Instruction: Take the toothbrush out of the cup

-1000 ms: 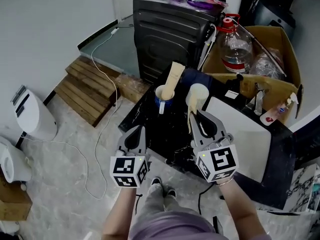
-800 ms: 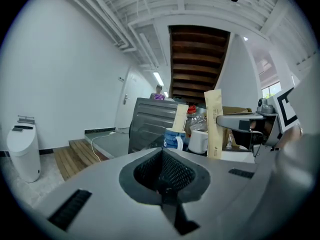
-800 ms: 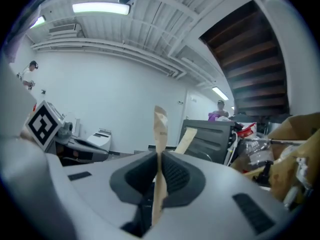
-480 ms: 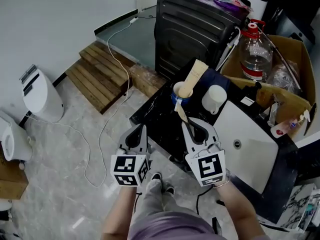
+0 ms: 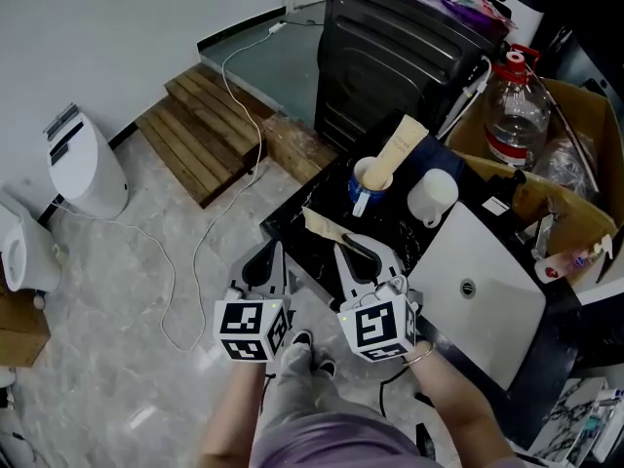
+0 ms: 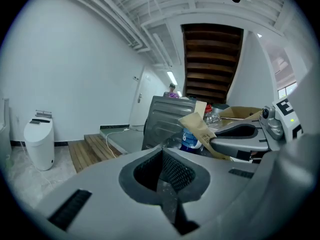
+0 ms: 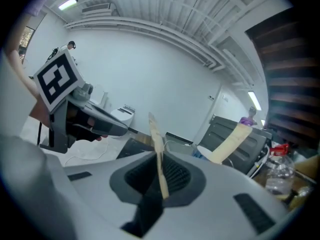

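My right gripper is shut on a toothbrush in a tan paper wrapper, held over the near left corner of the black counter. The wrapper sticks out leftward past the jaws. Clear of it, the white cup stands further back on the counter. A blue cup beside it holds a second tan packet. My left gripper hovers off the counter's edge over the floor, shut with nothing in it. From the left gripper view the right gripper and its wrapper show at right.
A white sink basin fills the counter's right part. Behind the cups stand a black appliance, a large water bottle and a cardboard box. Wooden steps, a white cable and a white bin are on the floor at left.
The right gripper has drawn back and down from the white cup toward the counter's near left corner, carrying the wrapped toothbrush, which has tipped over to point left. The left gripper shifted slightly.
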`<state>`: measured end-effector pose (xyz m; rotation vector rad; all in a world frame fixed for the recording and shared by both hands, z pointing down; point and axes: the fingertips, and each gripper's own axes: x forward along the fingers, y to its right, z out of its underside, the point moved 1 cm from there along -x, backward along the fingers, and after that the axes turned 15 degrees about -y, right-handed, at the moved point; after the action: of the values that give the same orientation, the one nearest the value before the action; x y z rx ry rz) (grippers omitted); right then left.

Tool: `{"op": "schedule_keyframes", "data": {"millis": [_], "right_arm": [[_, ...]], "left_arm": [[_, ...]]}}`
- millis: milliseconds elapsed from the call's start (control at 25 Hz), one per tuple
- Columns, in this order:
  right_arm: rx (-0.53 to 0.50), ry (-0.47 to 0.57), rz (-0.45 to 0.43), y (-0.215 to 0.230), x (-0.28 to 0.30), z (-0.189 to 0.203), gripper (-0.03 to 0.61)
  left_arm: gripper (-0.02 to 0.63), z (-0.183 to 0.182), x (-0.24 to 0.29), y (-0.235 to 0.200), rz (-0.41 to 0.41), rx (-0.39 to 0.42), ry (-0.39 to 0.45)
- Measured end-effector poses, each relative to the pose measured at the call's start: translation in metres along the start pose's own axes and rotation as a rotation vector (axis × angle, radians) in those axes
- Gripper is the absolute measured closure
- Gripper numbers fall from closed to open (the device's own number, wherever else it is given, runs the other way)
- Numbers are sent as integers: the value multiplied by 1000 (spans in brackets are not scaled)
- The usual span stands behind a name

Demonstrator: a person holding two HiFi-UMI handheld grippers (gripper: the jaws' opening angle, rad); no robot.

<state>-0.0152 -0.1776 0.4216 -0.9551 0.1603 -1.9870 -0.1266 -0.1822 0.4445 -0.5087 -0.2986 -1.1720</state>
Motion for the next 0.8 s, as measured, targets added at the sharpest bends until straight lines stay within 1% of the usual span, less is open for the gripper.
{"op": "schedule_keyframes", "data": {"millis": [360, 560, 800], "right_arm": [[-64, -97, -63, -22, 34, 8, 538], [-88, -118, -78, -26, 41, 7, 537], [-103, -146, -115, -31, 44, 10, 526]], "left_arm": [[614, 7, 1, -22, -35, -26, -15], [614, 7, 1, -32, -53, -37, -18], [614, 7, 2, -32, -47, -39, -21]]}}
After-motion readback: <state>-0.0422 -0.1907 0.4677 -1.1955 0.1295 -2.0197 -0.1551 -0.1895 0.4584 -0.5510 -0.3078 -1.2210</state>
